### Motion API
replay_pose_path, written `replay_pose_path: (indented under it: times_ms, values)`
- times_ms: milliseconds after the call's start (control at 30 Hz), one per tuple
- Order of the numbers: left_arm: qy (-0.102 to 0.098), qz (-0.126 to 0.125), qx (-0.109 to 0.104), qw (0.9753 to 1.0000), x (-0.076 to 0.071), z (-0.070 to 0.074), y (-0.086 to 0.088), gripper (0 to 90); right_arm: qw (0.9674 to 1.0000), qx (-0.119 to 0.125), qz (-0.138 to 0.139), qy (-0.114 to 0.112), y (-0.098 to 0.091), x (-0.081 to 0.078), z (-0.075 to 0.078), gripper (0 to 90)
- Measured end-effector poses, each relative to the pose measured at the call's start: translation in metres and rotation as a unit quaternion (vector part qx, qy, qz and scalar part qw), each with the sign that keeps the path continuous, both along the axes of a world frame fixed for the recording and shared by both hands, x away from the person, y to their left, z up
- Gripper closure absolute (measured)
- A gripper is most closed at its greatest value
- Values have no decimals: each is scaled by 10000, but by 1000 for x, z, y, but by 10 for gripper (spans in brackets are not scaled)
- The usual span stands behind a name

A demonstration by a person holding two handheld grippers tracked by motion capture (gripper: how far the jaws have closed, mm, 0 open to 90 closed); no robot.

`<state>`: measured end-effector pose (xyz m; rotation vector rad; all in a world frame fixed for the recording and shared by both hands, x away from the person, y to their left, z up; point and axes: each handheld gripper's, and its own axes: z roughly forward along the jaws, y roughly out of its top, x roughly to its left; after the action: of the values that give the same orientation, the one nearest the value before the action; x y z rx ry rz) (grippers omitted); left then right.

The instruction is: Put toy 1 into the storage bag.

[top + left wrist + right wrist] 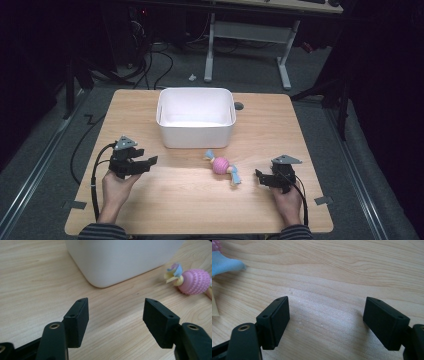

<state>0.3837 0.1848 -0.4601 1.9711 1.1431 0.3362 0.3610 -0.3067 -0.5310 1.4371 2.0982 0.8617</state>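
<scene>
My right gripper (263,179), fingers apart and empty like the left gripper (145,164), sits nearest the toy (222,166), lying diagonally at centre frame.

A pink knobbly toy (222,165) with pale blue and yellow cloth ends is lying on a light wood-grain table (180,200), showing its dotted texture in the left gripper view (195,281). A plain white bin (196,118) is standing behind it. Both black grippers (145,162) (261,178) are wearing grey plates; striped sleeves (102,231) are edging the frame.
</scene>
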Motion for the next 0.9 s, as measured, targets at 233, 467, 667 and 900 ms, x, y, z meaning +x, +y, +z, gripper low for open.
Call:
replay_pose_path:
  times_ms: [233,467,667,900]
  values:
    - [80,95,34,9999,-2,-15,1,377,10000,-1,1,-1,0,0,0,213]
    - [186,192,95,9996,-2,-30,-1,368,10000,-2,-2,-3,0,0,0,213]
    - [256,223,287,9990,-2,-47,-7,365,10000,-2,-4,-3,0,0,0,212]
    - [219,269,429,9985,1,-58,-13,361,10000,-2,-5,-3,0,0,0,212]
